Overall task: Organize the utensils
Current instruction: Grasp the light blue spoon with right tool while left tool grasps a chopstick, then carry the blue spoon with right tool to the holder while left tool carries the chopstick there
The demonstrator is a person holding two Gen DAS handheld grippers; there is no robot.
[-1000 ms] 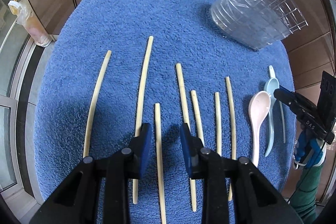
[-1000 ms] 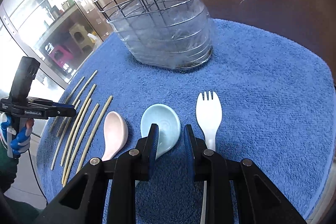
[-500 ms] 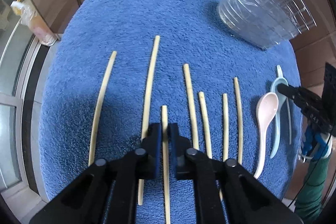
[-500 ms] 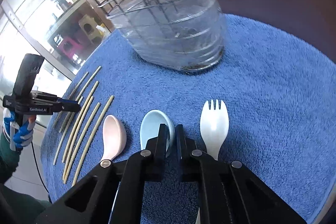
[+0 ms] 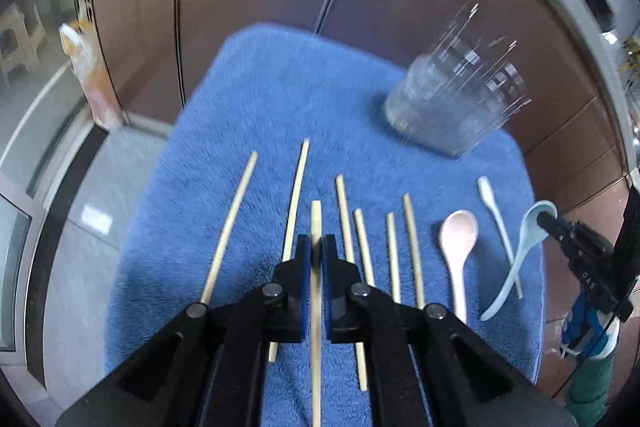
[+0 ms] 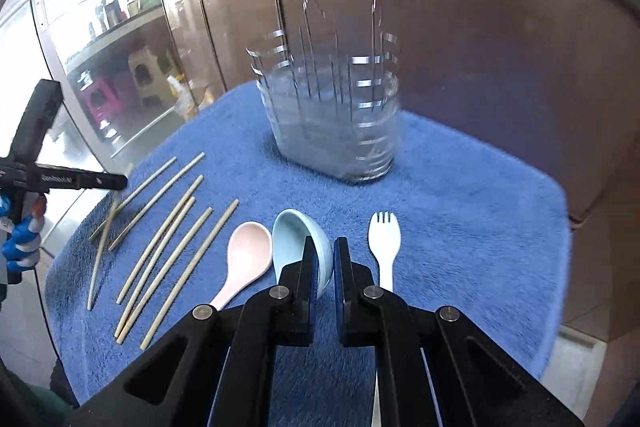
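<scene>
The wire caddy [image 6: 332,115] at the far side of the blue towel [image 6: 460,211] looks empty as far as the blur allows, so by my reading the sorting has barely begun. The left gripper [image 5: 316,255] has its jaws closed on one chopstick [image 5: 316,219], held clear of the towel and running back between the jaws. The right gripper [image 6: 323,259] has its jaws closed on the handle of the blue spoon [image 6: 298,239], whose bowl tilts up off the towel. Neither piece is near the caddy yet; both hang over the near part of the towel. Six more chopsticks [image 5: 230,223] lie in a loose row on the left, some of them crossing or touching. The pink spoon [image 6: 246,251] lies just beside the lifted blue one, and the white fork [image 6: 384,239] lies to the right of it. Left to do: carry these two pieces across, drop them in the caddy, then do the same with the rest.
</scene>
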